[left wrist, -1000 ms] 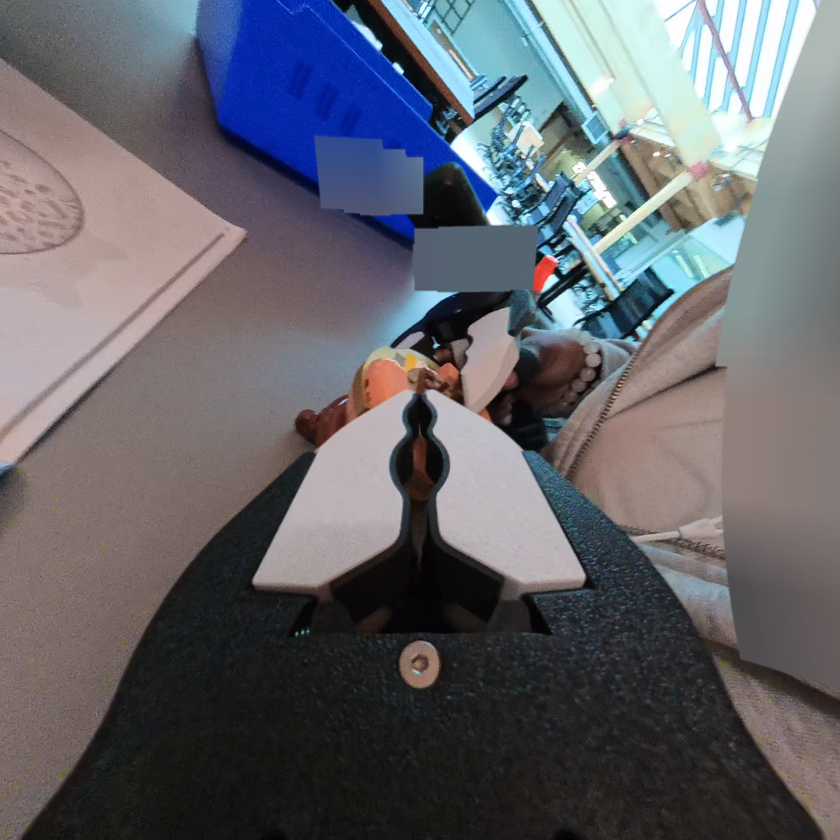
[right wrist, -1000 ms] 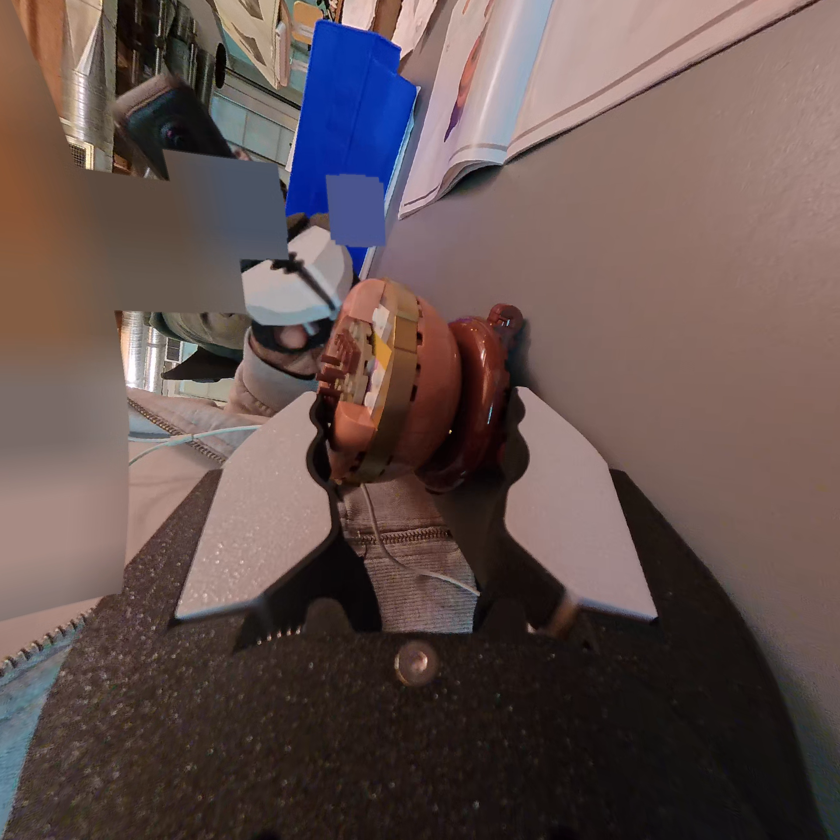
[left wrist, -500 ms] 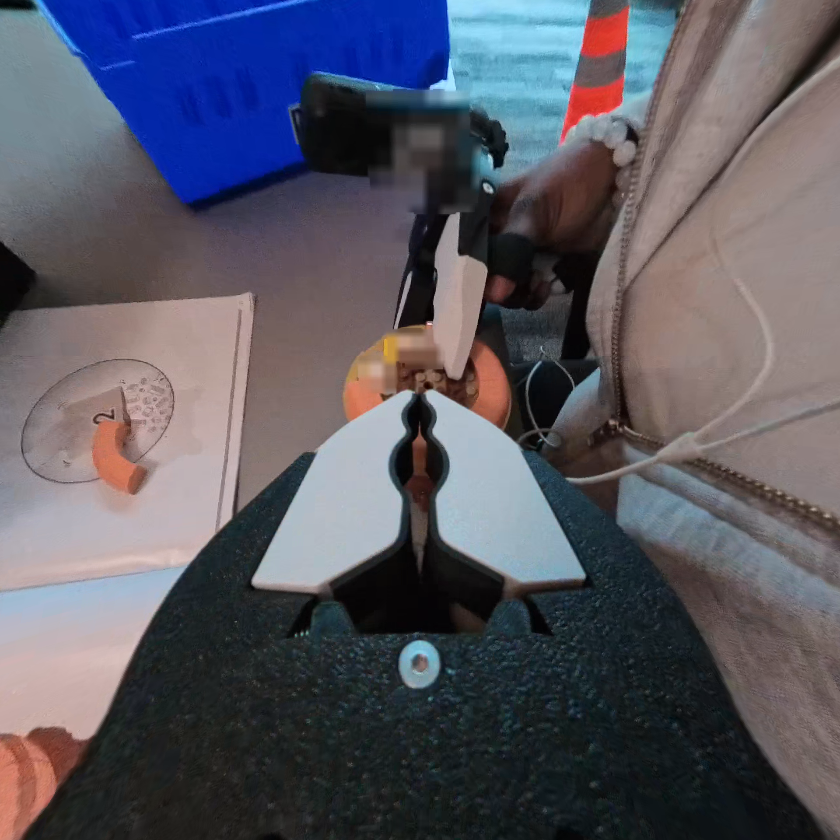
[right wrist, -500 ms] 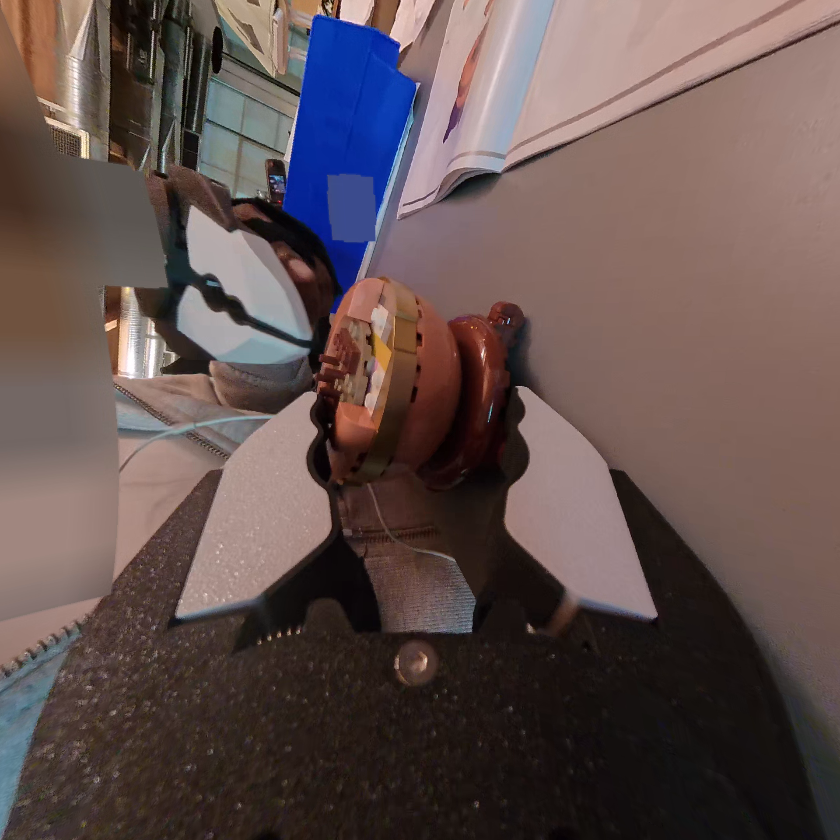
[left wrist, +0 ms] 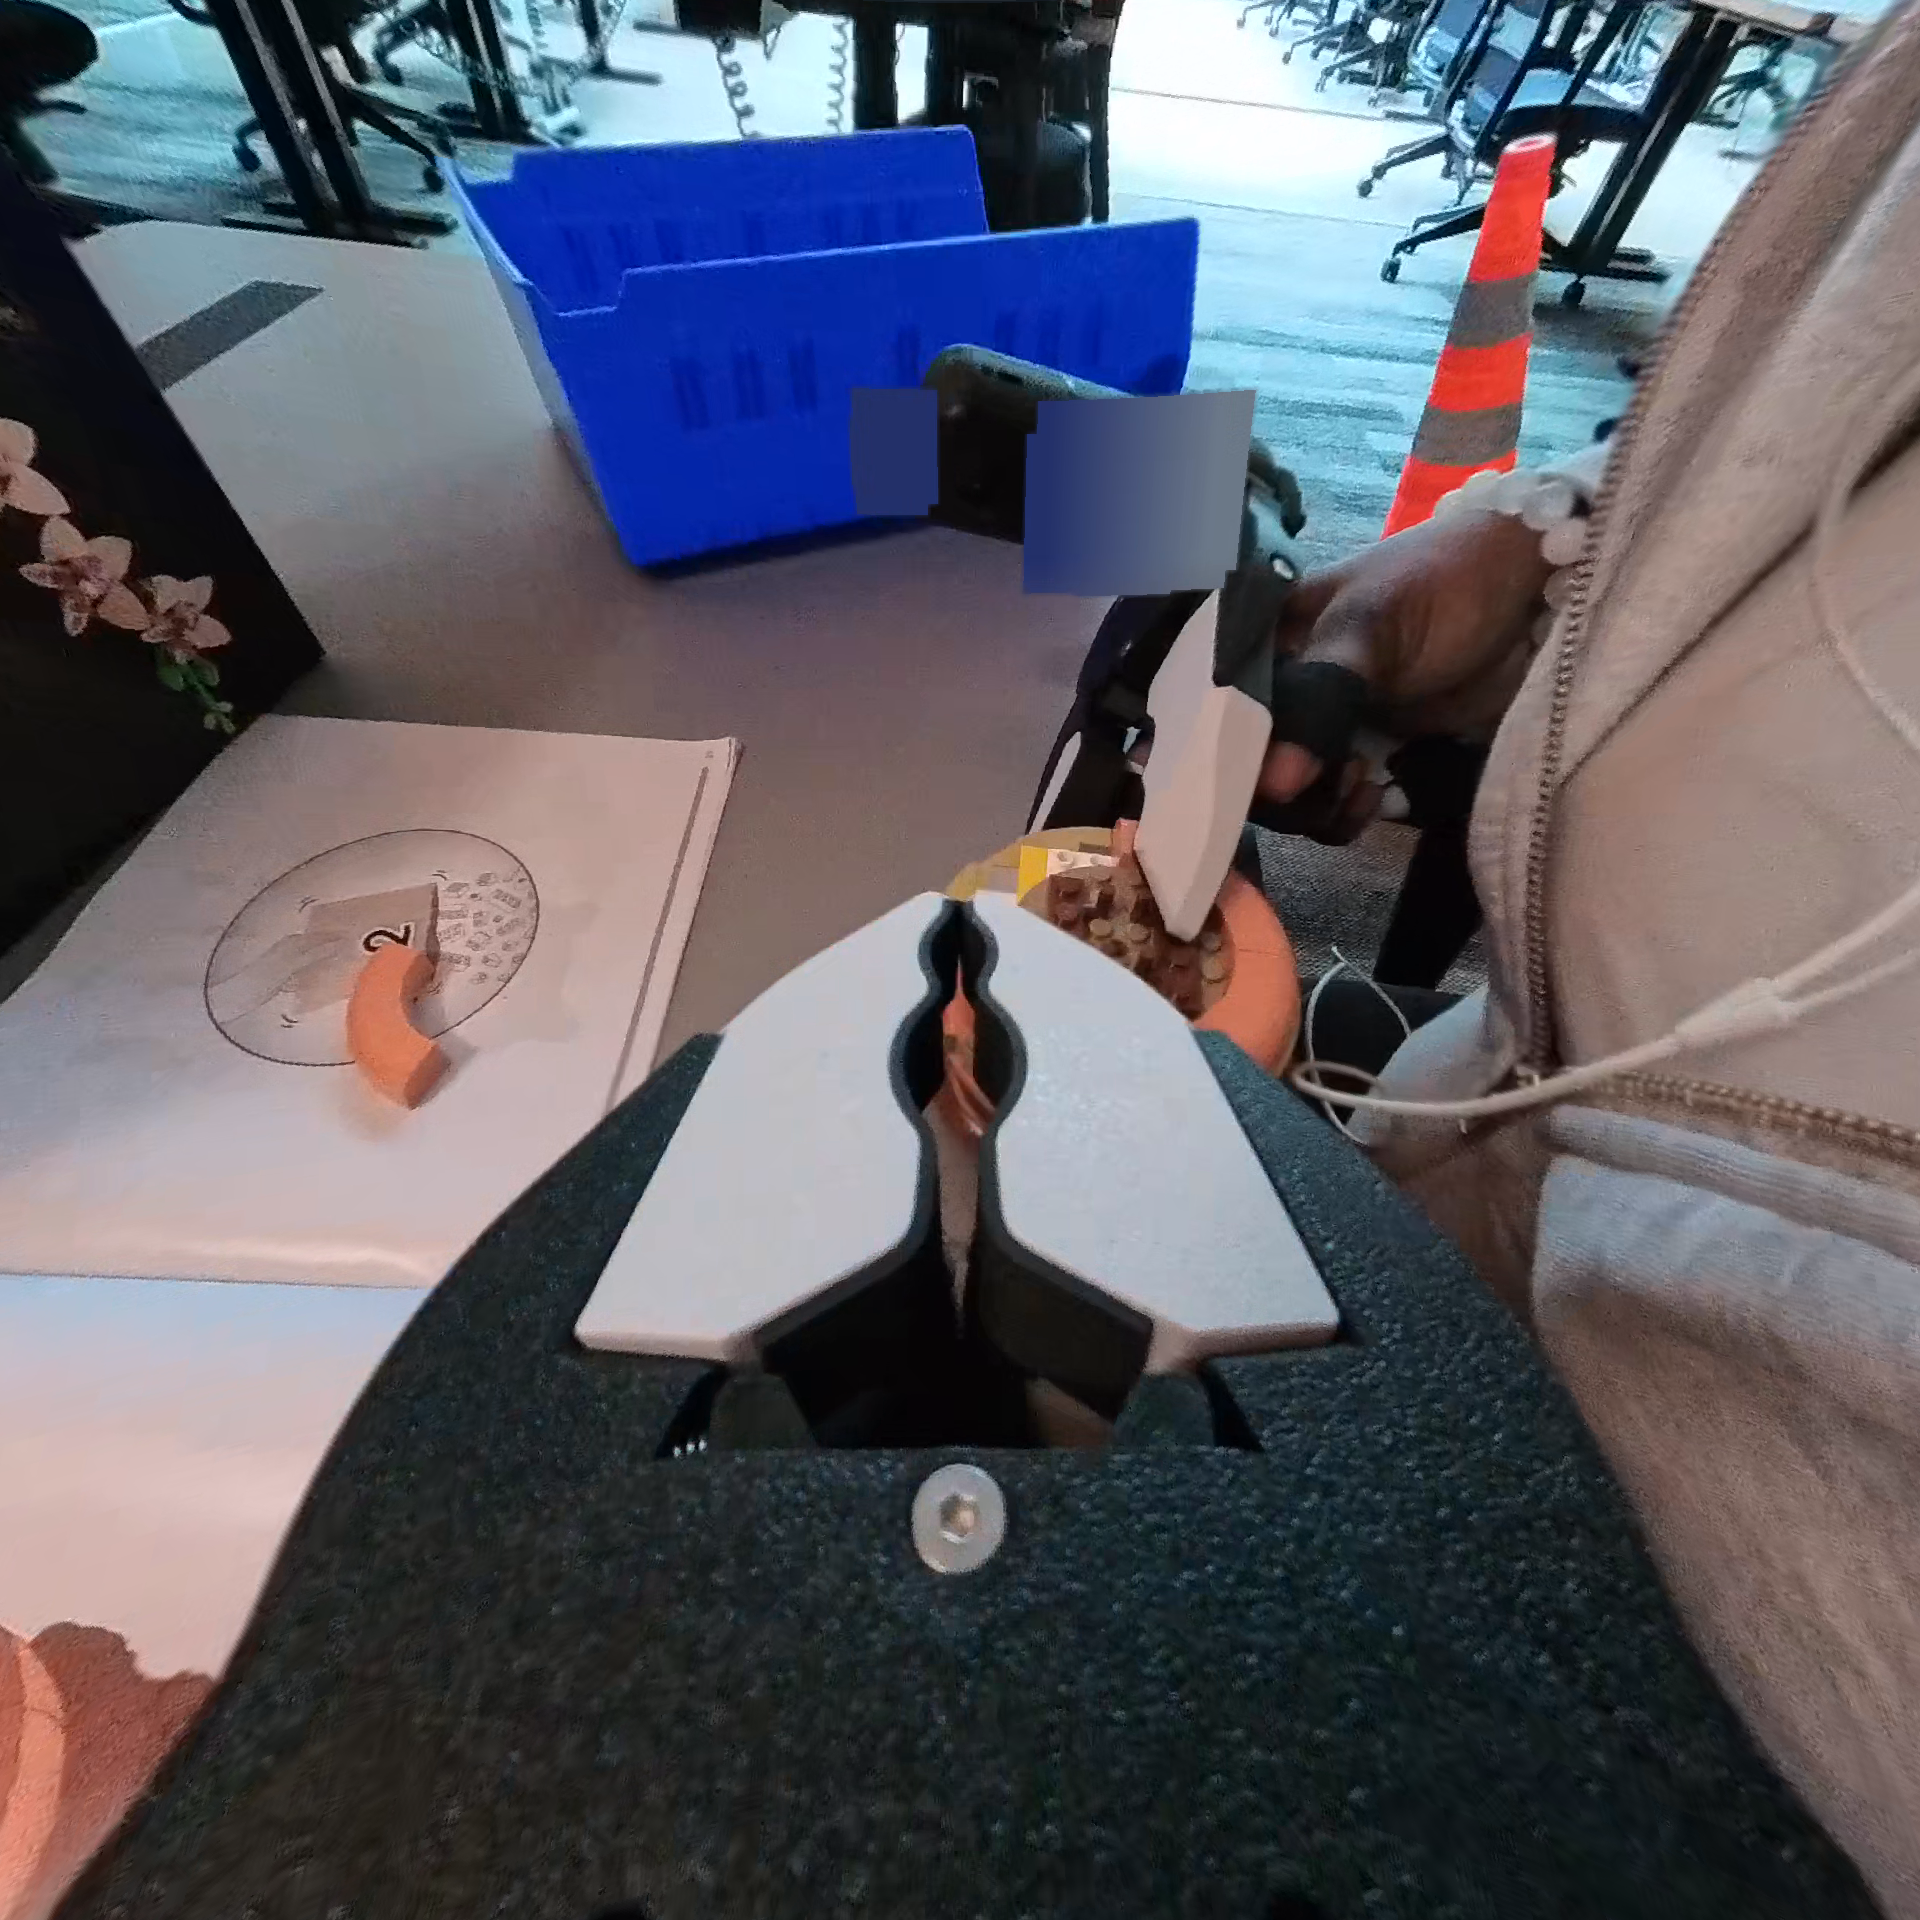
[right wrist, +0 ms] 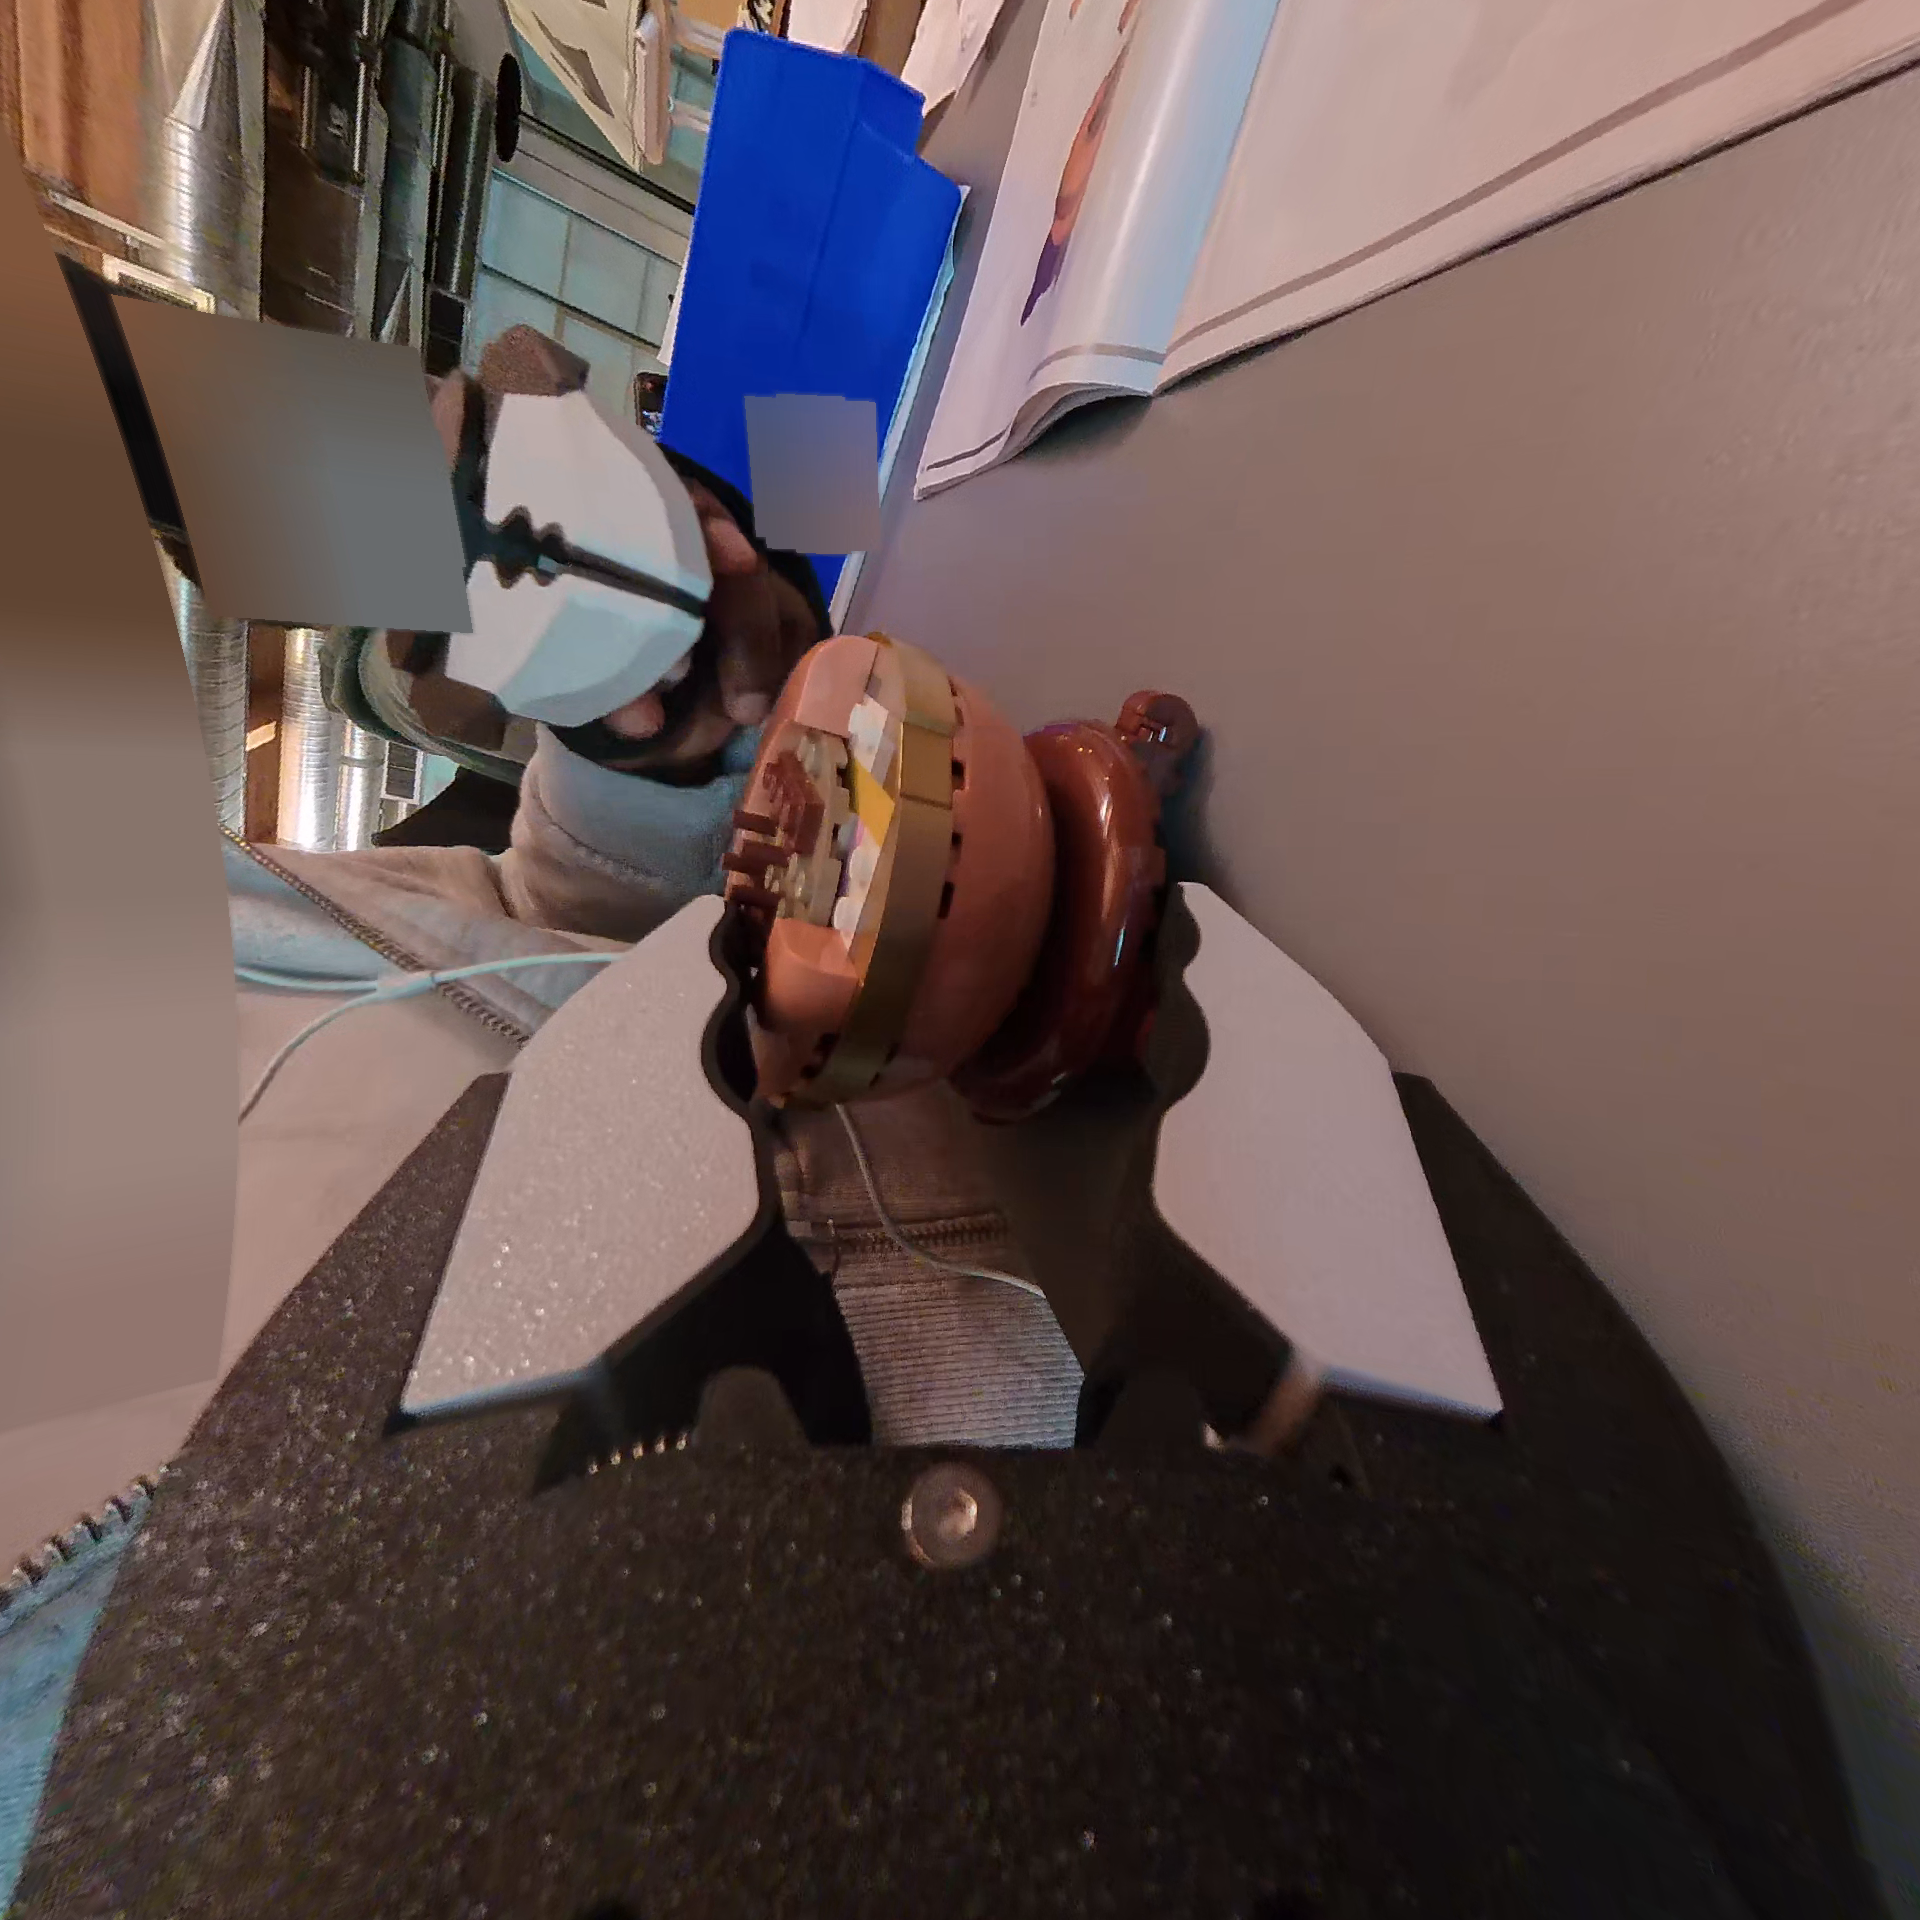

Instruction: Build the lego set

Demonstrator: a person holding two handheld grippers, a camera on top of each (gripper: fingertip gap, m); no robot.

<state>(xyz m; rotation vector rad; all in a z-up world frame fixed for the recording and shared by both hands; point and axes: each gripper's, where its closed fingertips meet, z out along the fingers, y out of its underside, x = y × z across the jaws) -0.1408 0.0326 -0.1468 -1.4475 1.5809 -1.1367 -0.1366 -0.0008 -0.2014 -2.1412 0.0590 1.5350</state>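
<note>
- Open office behind, chairs and an orange cone (left wrist: pixel 1475 343) on the floor; you're working at a grey desk (left wrist: pixel 852 665), right at its near edge by your lap.
- The lego build (right wrist: pixel 914 883), a round tan pot on a dark brown saucer ring, hangs at that near edge, tipped on its side, saucer touching or just beside the desk surface.
- Your right gripper (right wrist: pixel 956 997) is spread wide around it, one finger against the studded top face, the other against the saucer side. That reads as clamping it top to bottom.
- Your left gripper (left wrist: pixel 958 925) is pressed nearly together, pinching a small tan curved piece (left wrist: pixel 961 1049); most of it is hidden between the fingers, so the exact shape is unclear.
- Step in hand, my read: bringing that piece to the pot's rim. The left tips sit just beside the studded top.
- Next move calls for lining the piece's curve with the rim, then pressing along the stud axis while the right grip braces.
- A second curved tan piece (left wrist: pixel 390 1023) lies on the open instruction booklet (left wrist: pixel 582 831) toward the desk's left side.
- Blue bin (left wrist: pixel 831 343) sits at the far edge, a black box with flowers (left wrist: pixel 104 582) at the far left.
</note>
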